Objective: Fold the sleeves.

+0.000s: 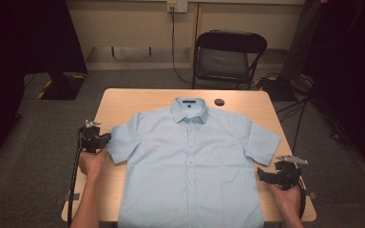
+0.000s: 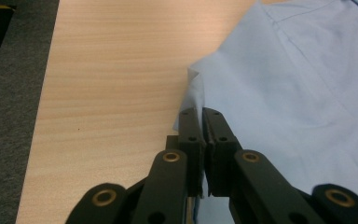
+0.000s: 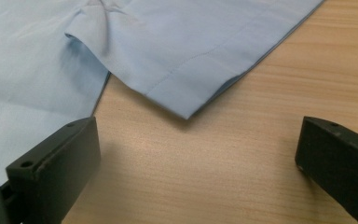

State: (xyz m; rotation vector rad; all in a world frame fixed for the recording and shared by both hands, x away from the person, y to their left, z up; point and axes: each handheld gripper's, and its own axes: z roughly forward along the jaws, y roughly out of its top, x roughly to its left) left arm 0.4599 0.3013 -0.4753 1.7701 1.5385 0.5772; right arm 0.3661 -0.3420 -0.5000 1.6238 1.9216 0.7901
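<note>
Left claw [image 2: 202, 114] pinches shirt [image 1: 190, 161] sleeve edge [image 2: 191, 100], likely to fold it inward. Right claw [image 3: 198, 154] spread, other sleeve [image 3: 200, 60] just ahead, ungripped.

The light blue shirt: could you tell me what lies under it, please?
The shirt lies flat on the wooden table; bare wood shows around it, and whatever is beneath the cloth is covered.

No text, label or number is legible on anything here.
</note>
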